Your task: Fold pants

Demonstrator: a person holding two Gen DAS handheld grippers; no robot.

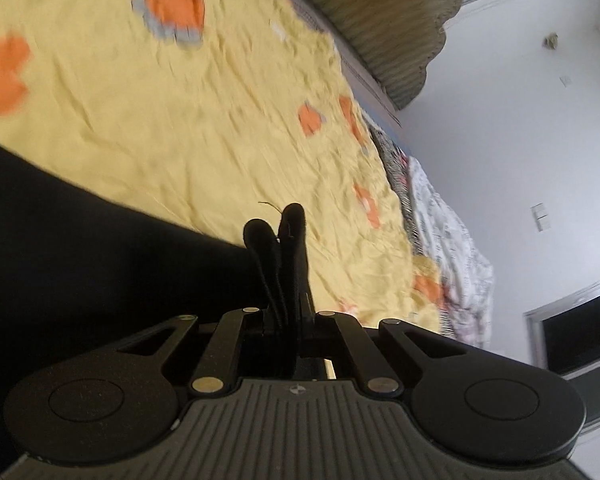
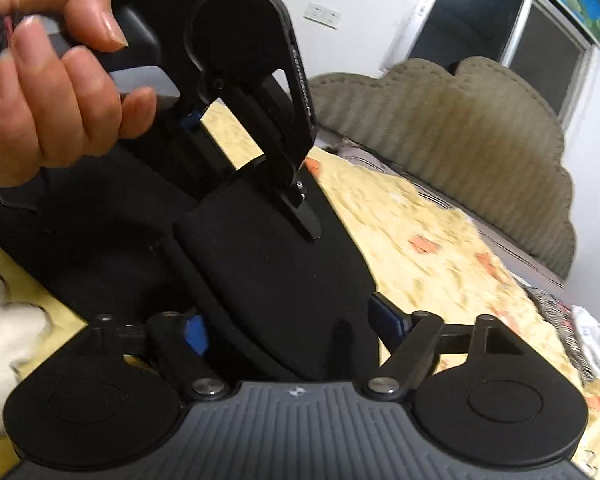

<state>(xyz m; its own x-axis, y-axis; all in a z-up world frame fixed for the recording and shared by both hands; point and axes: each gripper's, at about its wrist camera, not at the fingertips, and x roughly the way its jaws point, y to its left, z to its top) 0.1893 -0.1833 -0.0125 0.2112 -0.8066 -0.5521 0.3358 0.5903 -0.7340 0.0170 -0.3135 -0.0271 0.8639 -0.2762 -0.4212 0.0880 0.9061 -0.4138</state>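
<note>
- Over the yellow bed (image 1: 204, 128), left tool (image 1: 275, 224) is pinched tight on the black pants (image 1: 80, 240).
- Right tool (image 2: 288, 320) is spread wide, pants (image 2: 268, 280) fold sitting between its fingers.
- Left hand (image 2: 48, 92) holds the left tool above.

The black pants (image 2: 268, 280) are lying bunched between the spread fingers of the right tongs (image 2: 296, 332), one blue pad (image 2: 194, 334) showing at each side. The left tongs (image 2: 300, 216) are pressing their tips onto the same fabric, a hand (image 2: 52, 92) gripping the handle. A yellow bedspread (image 2: 440, 264) is covering the bed below a padded headboard (image 2: 460, 128).
</note>
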